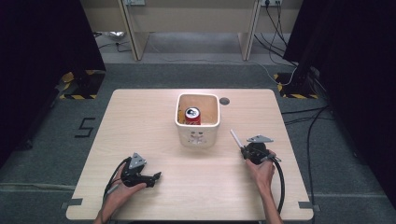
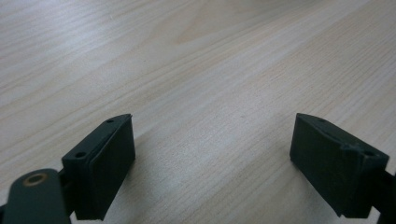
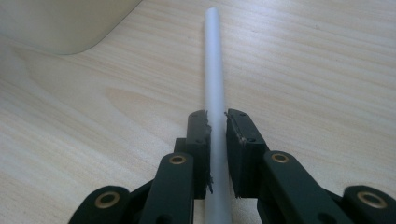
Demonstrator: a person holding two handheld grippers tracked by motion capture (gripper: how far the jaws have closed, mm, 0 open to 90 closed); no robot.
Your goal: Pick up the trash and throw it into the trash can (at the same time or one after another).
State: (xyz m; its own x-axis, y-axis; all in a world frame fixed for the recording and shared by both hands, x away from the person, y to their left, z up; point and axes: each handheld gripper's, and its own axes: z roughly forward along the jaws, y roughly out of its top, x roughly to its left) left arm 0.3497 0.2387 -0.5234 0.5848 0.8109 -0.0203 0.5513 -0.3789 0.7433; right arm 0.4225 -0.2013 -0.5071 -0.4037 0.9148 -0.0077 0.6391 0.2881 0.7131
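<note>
Right tongs (image 3: 217,123) clamped on white straw (image 3: 215,60), angled toward the bin (image 1: 197,122); left tongs (image 2: 212,161) spread wide, low over worktop (image 2: 210,70).

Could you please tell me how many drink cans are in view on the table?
1: a red can stands upright inside the white bin at the table's middle; more could lie hidden behind the bin's walls.

A thin white straw (image 3: 214,70), straight and plain, runs up the middle of the right gripper view; in the high view it slants at right of centre, above the table.
</note>
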